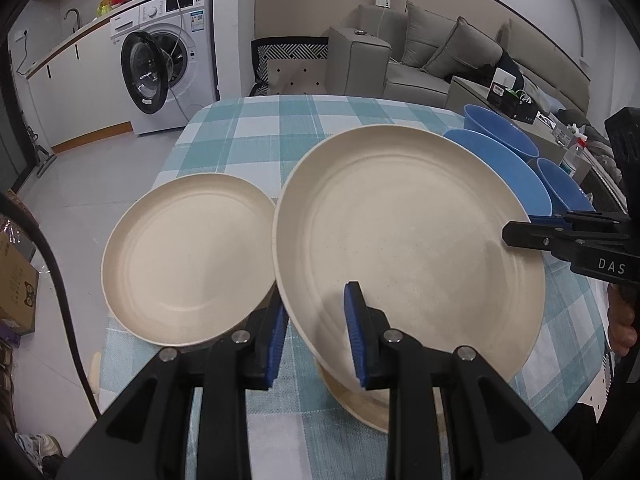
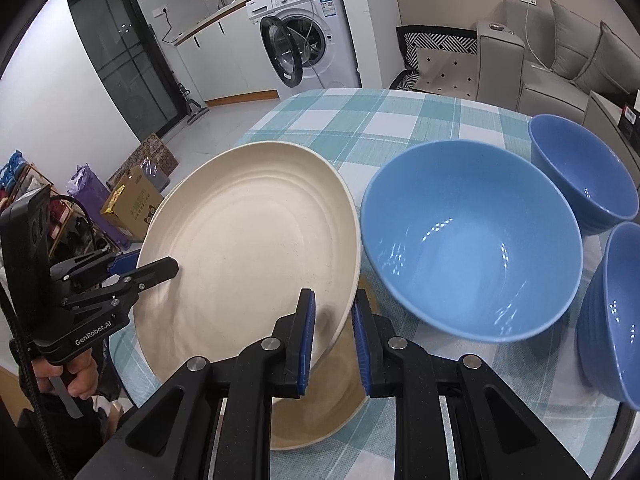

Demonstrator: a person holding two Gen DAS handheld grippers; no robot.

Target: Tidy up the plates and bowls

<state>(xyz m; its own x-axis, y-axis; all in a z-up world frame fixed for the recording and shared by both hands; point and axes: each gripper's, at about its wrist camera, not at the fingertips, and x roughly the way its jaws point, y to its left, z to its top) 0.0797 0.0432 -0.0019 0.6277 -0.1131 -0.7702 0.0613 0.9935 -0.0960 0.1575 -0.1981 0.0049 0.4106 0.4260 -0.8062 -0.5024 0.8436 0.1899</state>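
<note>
So, quick rundown from my seat, both cams up:

Held plate: I've got the big cream plate (image 1: 408, 240) pinched from two sides and lifted at a tilt over the checked tablecloth (image 1: 256, 132).

Left gripper (image 1: 316, 344): jaws narrow, blue pads clamped on the plate's near rim, one pad inside the dish and one under it.

Right gripper (image 2: 332, 344): same deal, jaws nearly closed on the rim on the bowl side. From the left cam it comes in from the right edge (image 1: 520, 236).

Only the left cam shows: a second cream plate (image 1: 188, 260) flat on the table, just beside the held one on its left, rims almost touching. Also a hand (image 1: 622, 320) at the right edge.

Only the right cam shows: a cream plate underneath (image 2: 320, 412), lying on the cloth right below the lifted one. Left cam only catches a sliver of it.

Bowls: big blue bowl (image 2: 472, 248) sits just beside the held plate's right rim, with two smaller blue bowls (image 2: 580, 176) further right, close together.

Edges: near-left table edge runs right under the flat plate, floor beyond it.

Open room: the far half of the table is bare cloth. Washing machine (image 1: 168, 52) and grey sofa (image 1: 440, 48) stand well apart behind.
</note>
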